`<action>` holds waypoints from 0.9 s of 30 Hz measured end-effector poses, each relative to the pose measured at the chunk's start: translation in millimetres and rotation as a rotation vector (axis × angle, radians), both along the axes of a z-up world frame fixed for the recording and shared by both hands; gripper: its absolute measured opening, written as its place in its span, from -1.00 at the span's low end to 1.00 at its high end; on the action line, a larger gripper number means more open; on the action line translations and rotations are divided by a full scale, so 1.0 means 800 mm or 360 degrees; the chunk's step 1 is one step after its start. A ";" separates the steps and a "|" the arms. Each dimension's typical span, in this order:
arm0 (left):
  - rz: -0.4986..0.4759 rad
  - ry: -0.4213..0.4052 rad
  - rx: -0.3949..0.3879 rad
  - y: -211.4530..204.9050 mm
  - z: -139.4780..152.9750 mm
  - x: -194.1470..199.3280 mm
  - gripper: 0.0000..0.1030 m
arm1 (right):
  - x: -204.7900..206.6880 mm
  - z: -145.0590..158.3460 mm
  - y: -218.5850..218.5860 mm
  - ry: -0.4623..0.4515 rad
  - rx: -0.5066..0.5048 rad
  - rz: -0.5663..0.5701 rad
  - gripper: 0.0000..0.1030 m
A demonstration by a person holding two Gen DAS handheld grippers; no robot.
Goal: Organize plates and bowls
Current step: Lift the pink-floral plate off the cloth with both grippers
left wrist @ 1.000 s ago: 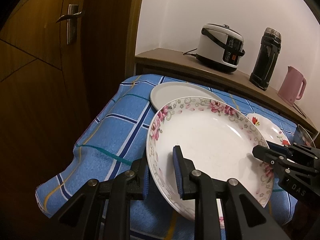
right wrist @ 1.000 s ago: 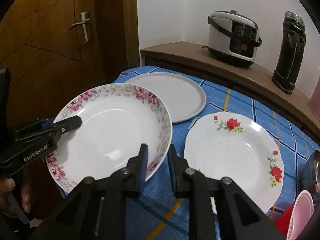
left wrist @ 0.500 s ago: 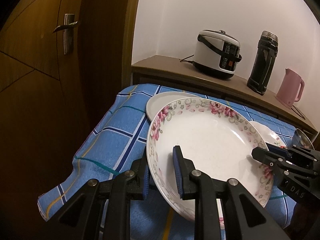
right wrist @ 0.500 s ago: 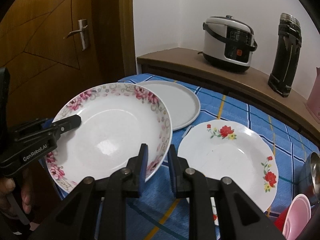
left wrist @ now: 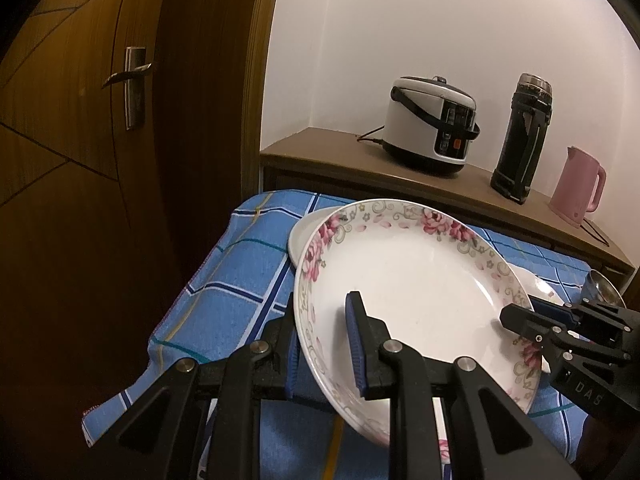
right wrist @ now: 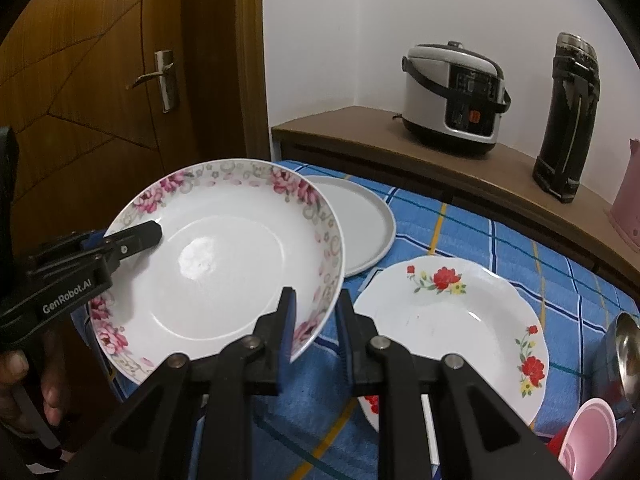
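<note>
Nearest to each camera, both grippers were clamped on the same pink-flowered plate (right wrist: 224,264), which was held in the air above the near left part of the blue checked tablecloth (right wrist: 472,232). The left gripper (left wrist: 324,340) pinched the plate's left rim, with one blue pad on the inner face and the other behind the rim, and the right gripper (right wrist: 314,326) pinched the opposite rim in the same way. The plate was round, so it had no long axis; its hollow face pointed up and somewhat toward the person, with the far rim higher than the near one. In the right wrist view some fingers (right wrist: 24,376) of the person were visible around the handle of the left gripper. Just beside the right gripper, on the cloth, lay a red-flowered plate (right wrist: 452,328) with a wavy rim, flat and face up. A pink bowl (right wrist: 588,436) and a metal bowl (right wrist: 624,356) stood at the right edge, only partly in view. Behind the held plate a plain white plate (right wrist: 360,224) lay flat on the cloth, partly hidden by it. Further back, on a wooden shelf (right wrist: 360,128), stood a rice cooker (right wrist: 452,100), a tall black flask (right wrist: 568,120) and a pink kettle (left wrist: 576,184). At the far left was a wooden door (right wrist: 80,80) with a metal handle (right wrist: 160,76).
</note>
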State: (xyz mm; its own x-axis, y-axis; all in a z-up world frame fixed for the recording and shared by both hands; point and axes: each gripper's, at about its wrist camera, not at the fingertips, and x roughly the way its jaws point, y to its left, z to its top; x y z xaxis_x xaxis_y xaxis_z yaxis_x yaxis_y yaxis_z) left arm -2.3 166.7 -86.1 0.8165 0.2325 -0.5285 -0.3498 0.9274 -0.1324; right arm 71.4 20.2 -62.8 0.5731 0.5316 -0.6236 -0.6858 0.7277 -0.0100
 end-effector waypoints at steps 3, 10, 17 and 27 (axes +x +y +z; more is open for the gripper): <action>-0.0003 -0.0014 0.0010 0.001 0.004 0.002 -0.54 | 0.001 0.004 0.000 -0.0010 0.0006 -0.0001 -0.61; -0.0007 -0.0063 0.0037 0.004 0.019 0.008 -0.54 | 0.008 0.014 0.002 -0.0037 0.0036 -0.0014 -0.61; -0.0013 -0.0115 0.0073 0.003 0.034 0.018 -0.54 | 0.016 0.030 0.004 -0.0089 0.0061 -0.0042 -0.61; -0.0018 -0.0192 0.0116 0.005 0.057 0.033 -0.54 | 0.031 0.050 0.007 -0.0141 0.0105 -0.0080 -0.61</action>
State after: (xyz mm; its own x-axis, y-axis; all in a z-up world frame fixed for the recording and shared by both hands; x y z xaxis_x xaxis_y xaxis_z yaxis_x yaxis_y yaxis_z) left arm 24.3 170.4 -40.4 0.8759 0.2571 -0.4083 -0.3249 0.9399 -0.1052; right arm 95.9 25.7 -23.2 0.6515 0.5390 -0.5340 -0.6470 0.7622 -0.0200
